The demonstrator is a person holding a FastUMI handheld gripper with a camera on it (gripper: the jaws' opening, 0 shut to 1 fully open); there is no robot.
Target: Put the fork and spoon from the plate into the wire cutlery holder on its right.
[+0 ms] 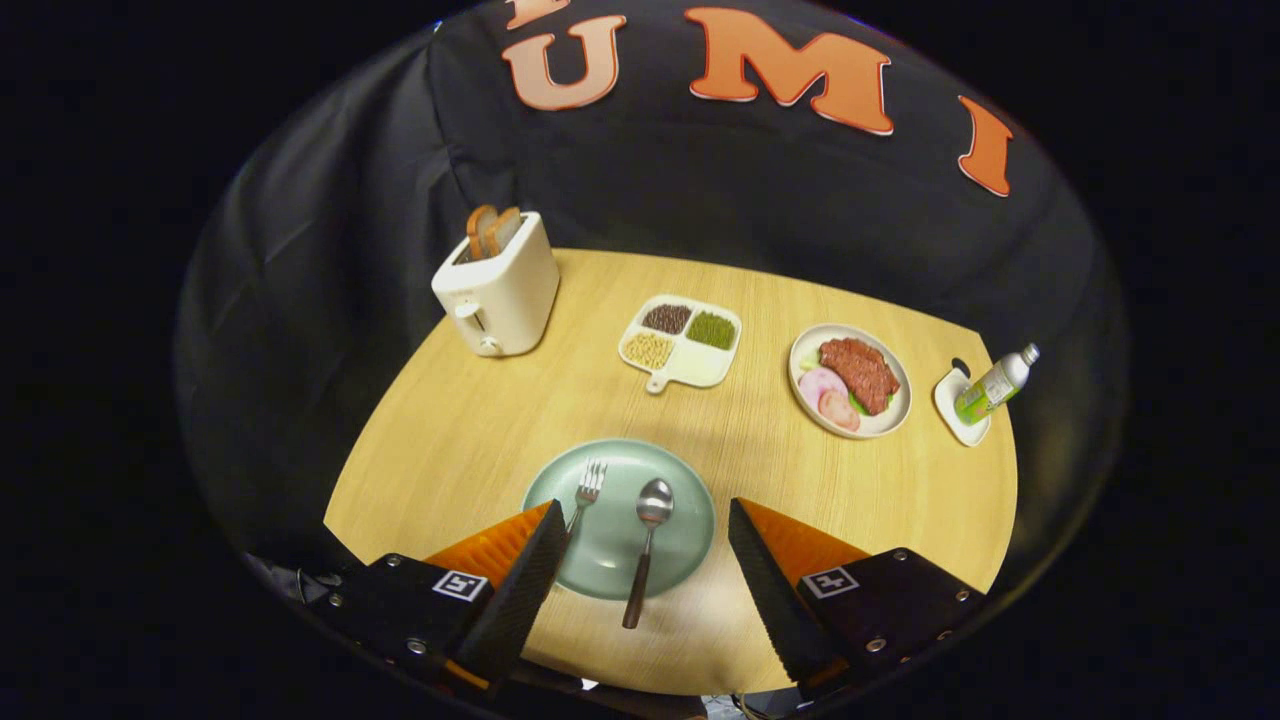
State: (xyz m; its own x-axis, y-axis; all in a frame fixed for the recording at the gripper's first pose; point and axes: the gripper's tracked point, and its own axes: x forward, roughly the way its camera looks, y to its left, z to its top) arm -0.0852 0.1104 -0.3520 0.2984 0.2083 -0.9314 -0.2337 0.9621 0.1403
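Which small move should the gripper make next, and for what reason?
Probably lower the gripper straight down onto the spoon. Its fingers are open and hold nothing, and the spoon lies between them on the green plate, while the fork sits close beside one finger, harder to straddle.

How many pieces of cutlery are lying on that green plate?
2. The fork lies on the plate by one finger of the open gripper, its handle hidden behind that finger. The spoon lies between the fingers, its handle past the plate's near rim.
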